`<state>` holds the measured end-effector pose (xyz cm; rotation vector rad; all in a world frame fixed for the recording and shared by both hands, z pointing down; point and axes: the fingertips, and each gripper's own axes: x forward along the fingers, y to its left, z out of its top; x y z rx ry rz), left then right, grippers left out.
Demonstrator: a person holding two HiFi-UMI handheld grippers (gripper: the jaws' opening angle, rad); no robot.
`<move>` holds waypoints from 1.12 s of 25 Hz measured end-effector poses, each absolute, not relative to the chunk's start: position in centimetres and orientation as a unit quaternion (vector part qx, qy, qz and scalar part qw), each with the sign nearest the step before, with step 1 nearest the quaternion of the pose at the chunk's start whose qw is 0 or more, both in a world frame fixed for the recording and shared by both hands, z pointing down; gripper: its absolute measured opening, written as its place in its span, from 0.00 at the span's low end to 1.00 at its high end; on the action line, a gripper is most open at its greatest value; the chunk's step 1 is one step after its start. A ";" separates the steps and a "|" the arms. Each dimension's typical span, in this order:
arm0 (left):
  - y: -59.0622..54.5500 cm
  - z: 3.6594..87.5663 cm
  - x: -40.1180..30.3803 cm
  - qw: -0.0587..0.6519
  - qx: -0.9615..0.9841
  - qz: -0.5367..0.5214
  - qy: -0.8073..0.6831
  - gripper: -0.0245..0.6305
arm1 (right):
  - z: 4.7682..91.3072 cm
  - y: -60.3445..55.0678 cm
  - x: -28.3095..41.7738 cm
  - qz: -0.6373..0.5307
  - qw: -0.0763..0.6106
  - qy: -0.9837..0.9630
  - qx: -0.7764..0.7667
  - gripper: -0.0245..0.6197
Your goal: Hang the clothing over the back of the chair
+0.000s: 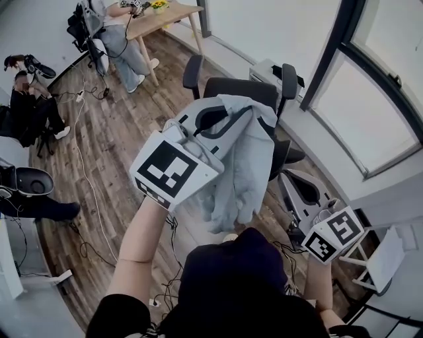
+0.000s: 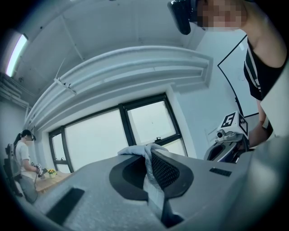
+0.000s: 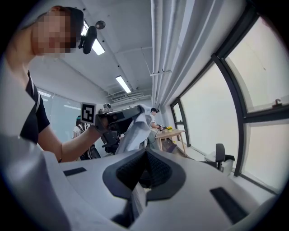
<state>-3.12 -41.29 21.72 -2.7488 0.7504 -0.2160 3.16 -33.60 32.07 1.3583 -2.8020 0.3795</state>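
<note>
Nearest, at the lower right of the head view, the right gripper (image 1: 291, 179) is held low, beside the person's dark top. In its own view the right gripper (image 3: 145, 155) has both pads closed against each other, w/ nothing between them.

The left gripper (image 1: 231, 123) is held higher, near the middle of the head view, at the end of a bare forearm. In its own view the left gripper (image 2: 149, 159) is closed tight on the clothing (image 2: 137, 150) – a fold of light grey fabric is pinched between the pads and bunches up over the tips. From that grip the clothing (image 1: 246, 177) hangs down freely in a long loose drape, approx. level w/ the chair's seat; whether it touches the chair I cannot tell. It does not lie over the backrest.

Just behind is the chair (image 1: 238, 88), a black office chair w/ two armrests, its back toward the window (image 1: 380, 99). The floor (image 1: 112, 148) is dark wood, w/ cables across it.

Farthest, at the top edge, stands a wooden table (image 1: 168, 18) w/ yellow flowers (image 1: 158, 5) on it – one person sits at its left side, another by the left edge of the view.
</note>
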 end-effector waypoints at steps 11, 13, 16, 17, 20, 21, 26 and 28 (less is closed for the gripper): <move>-48.1 20.1 0.2 0.182 -0.935 -0.121 0.278 0.05 | 30.2 -37.0 5.8 0.109 0.006 -0.905 0.410 0.04; -49.4 20.5 0.6 0.184 -0.933 -0.135 0.280 0.05 | 30.0 -37.8 6.3 0.107 0.007 -0.907 0.406 0.04; -51.2 21.4 1.7 0.184 -0.930 -0.153 0.279 0.05 | 30.5 -38.8 7.8 0.114 0.010 -0.906 0.406 0.04; -51.7 21.5 2.0 0.184 -0.929 -0.158 0.278 0.05 | 30.6 -39.2 8.3 0.117 0.010 -0.906 0.407 0.04; -53.8 21.1 2.9 0.189 -0.926 -0.175 0.277 0.05 | 30.6 -40.6 9.5 0.123 0.006 -0.904 0.408 0.04; -54.5 20.8 3.1 0.193 -0.924 -0.180 0.278 0.05 | 30.5 -41.0 9.8 0.126 0.004 -0.904 0.410 0.04; -56.6 18.9 3.4 0.218 -0.912 -0.193 0.289 0.05 | 30.6 -41.4 10.6 0.131 -0.003 -0.901 0.413 0.04; -57.2 18.5 3.5 0.228 -0.908 -0.199 0.291 0.05 | 30.8 -41.3 10.9 0.131 -0.003 -0.901 0.414 0.04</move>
